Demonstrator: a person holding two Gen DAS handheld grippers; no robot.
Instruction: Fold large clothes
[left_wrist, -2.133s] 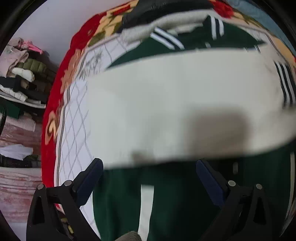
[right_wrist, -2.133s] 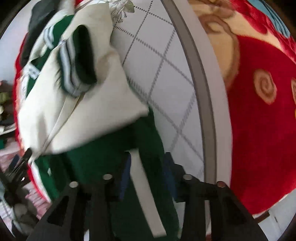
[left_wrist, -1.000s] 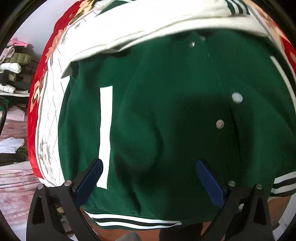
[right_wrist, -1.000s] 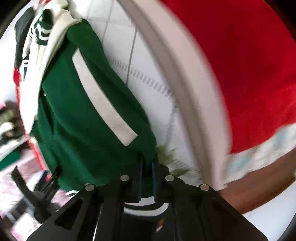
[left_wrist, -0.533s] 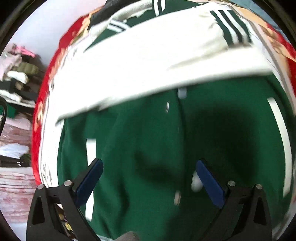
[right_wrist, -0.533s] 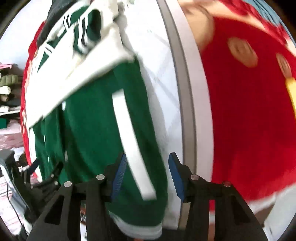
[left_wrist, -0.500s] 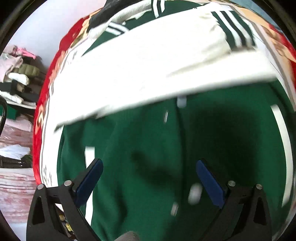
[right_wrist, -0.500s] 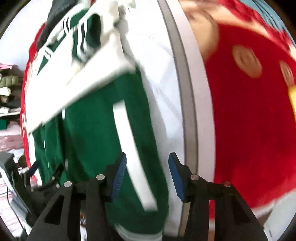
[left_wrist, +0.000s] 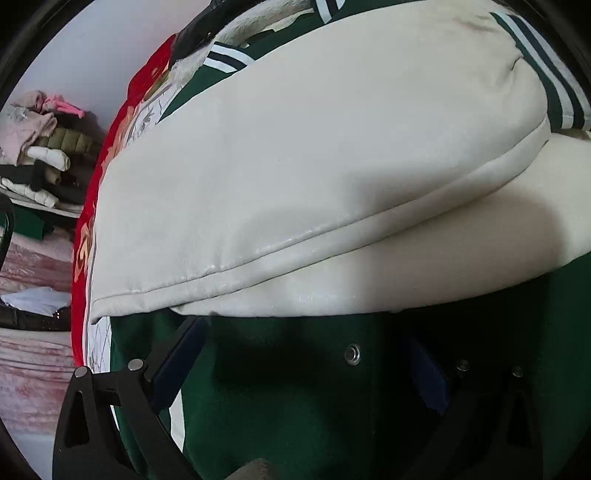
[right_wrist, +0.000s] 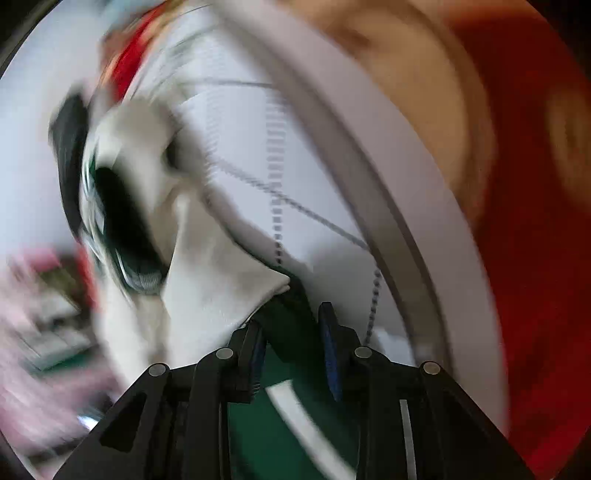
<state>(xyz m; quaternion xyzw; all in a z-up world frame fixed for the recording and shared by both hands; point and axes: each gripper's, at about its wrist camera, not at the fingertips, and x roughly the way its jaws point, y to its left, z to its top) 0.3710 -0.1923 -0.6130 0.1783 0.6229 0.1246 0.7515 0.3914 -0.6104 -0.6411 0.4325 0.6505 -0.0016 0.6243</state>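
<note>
Green felt and cream leather make up the jacket (left_wrist: 295, 184), which is lying on the quilted bedspread (right_wrist: 295, 155) with its cream sleeves (left_wrist: 332, 266) folded across the body. The left gripper (left_wrist: 303, 354) is hovering with its jaws wide apart over the snap buttons (left_wrist: 352, 354), holding nothing. The right gripper (right_wrist: 291, 332) is blurred; its jaws have just been closing and are standing narrow around a dark green fold at the side edge, though whether the pads are pressing it cannot be told. Judged from here, the step is gathering the body for a fold: both grips should be taking the two side edges at equal height. Open bedspread is lying toward 1 o'clock of the right gripper; the bed's edge and stacked clothes (left_wrist: 37, 147) are crowding 9 o'clock of the left.
</note>
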